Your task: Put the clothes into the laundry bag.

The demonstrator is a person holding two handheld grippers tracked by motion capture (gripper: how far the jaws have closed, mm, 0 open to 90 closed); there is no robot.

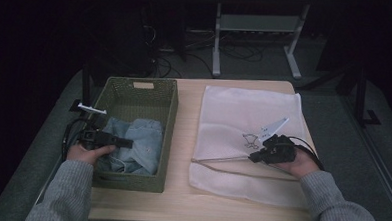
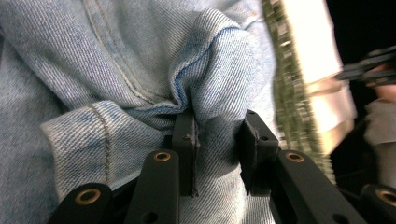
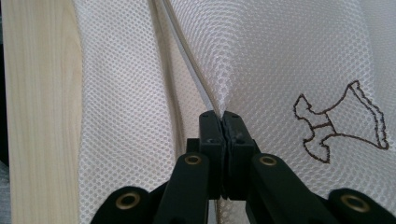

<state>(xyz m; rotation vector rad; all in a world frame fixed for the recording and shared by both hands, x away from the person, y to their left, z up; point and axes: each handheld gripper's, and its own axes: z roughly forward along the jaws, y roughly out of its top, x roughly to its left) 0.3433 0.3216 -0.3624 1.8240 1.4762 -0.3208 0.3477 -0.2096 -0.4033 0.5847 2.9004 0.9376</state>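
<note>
1. In the left gripper view, a fold of light denim jeans (image 2: 140, 70) is being gripped by the left claw (image 2: 219, 140).
2. In the right gripper view, the white mesh laundry bag (image 3: 261, 56) is being pinched by the fully closed right claw (image 3: 222, 122).
3. The woven green basket (image 1: 170, 114) holding the jeans and the bag, long axis running away from the person, are being carried side by side on the pale wooden worktop (image 1: 185, 140) in a dark room.

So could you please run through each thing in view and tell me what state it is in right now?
Left gripper: jaws closed on a fold of denim.
Jeans: crumpled, lying inside the basket.
Basket: upright on the table, open-topped.
Right gripper: shut, pinching the mesh.
Mesh laundry bag: flat on the table, pinched fold lifted beside its zipper.
Table: bearing the basket and the bag.
</note>
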